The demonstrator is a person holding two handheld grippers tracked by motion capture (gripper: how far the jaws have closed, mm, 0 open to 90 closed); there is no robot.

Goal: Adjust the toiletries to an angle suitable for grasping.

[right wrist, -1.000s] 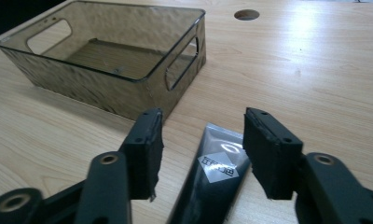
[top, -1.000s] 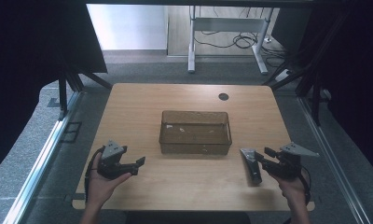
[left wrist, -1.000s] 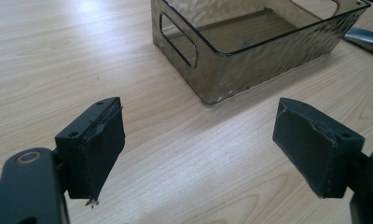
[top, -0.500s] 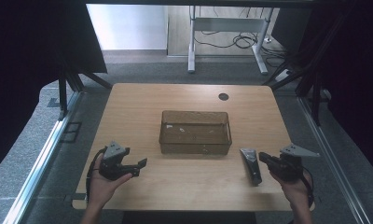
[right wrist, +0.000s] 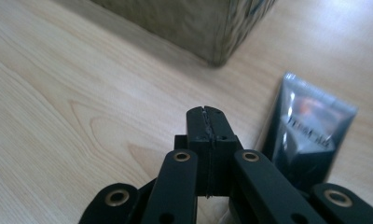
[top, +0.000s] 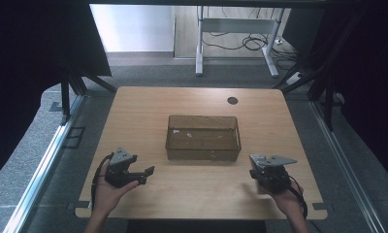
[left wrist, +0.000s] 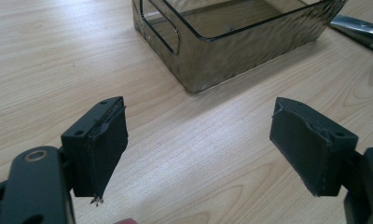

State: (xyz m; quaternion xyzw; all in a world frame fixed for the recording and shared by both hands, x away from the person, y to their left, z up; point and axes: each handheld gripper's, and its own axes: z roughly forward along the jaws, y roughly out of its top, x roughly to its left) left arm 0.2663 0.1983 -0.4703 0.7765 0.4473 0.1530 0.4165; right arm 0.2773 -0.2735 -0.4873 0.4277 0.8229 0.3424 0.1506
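Your right claw (right wrist: pixel 208 122) has just snapped closed, pads pressed together on nothing. The grey tube (right wrist: pixel 310 135) lies flat on the table (right wrist: pixel 72 116) just beside it, long axis running away from you, crimped end farthest. Your left claw (left wrist: pixel 198 149) gapes wide, empty.

Only one thing carries print: the dark grey, glossy plastic squeeze tube (right wrist: pixel 310 135) lying flat on the light wooden table (right wrist: pixel 82 107), seen in the right gripper view just beside that gripper's jaws. It bears a line of pale lettering across its body, under an orange-red smudge that may be a logo. The letters are too blurred to read; possibly a short brand word, cannot tell which. No other text, number, label or sign is legible in the high view or the left gripper view.
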